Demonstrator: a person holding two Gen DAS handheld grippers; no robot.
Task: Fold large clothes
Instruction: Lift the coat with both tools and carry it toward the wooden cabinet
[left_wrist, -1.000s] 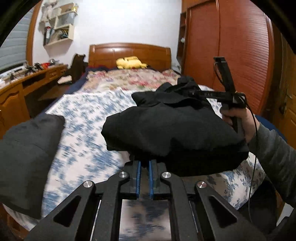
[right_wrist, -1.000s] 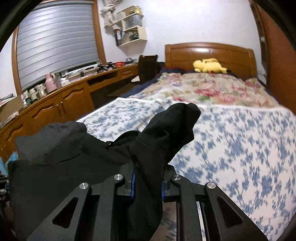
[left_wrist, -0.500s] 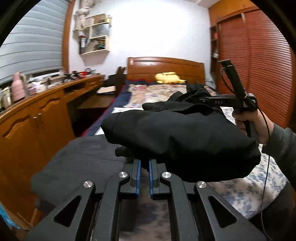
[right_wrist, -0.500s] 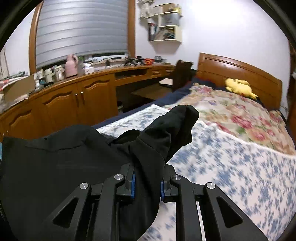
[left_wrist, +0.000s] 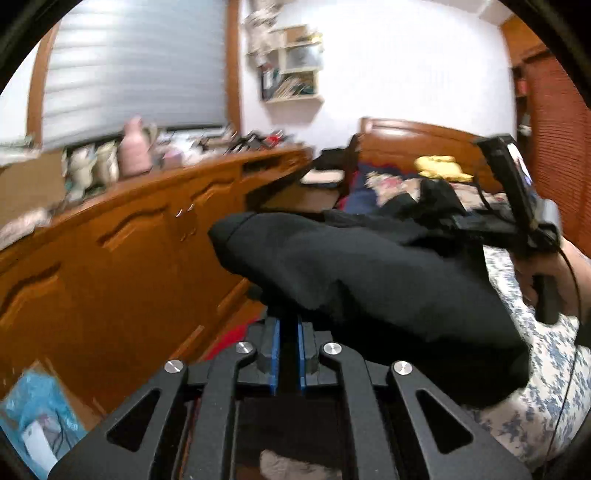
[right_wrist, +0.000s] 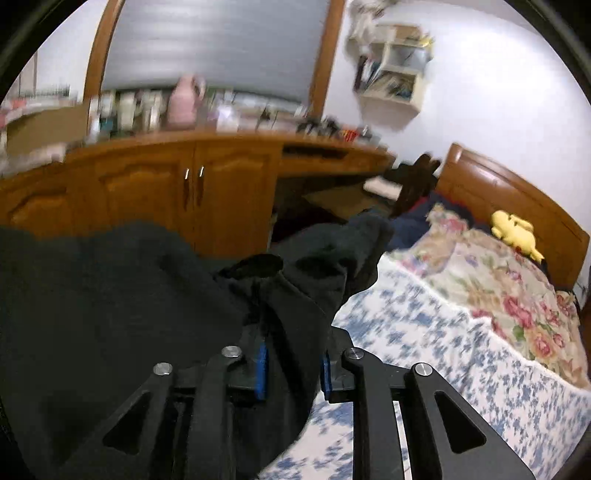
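A folded black garment (left_wrist: 388, 280) hangs in the air between both grippers, over the left edge of the blue-flowered bed (left_wrist: 546, 406). My left gripper (left_wrist: 288, 325) is shut on the garment's near edge, which rises just past the blue pads. At the right of the left wrist view a hand (left_wrist: 554, 273) holds the right gripper (left_wrist: 517, 221) at the garment's far end. In the right wrist view the right gripper (right_wrist: 293, 354) has a thick bundle of the garment (right_wrist: 110, 314) between its blue pads; its jaws are opening and the cloth still fills the gap.
A long wooden cabinet (left_wrist: 110, 258) with a cluttered top runs along the wall left of the bed (right_wrist: 443, 350). A yellow plush toy (right_wrist: 515, 232) lies by the headboard. A blue bag (left_wrist: 33, 406) sits on the floor. A louvred wardrobe (left_wrist: 561, 129) stands at the right.
Both grippers have swung left with the garment, from over the bed toward the cabinets. The right gripper's pads stand slightly wider apart on the cloth.
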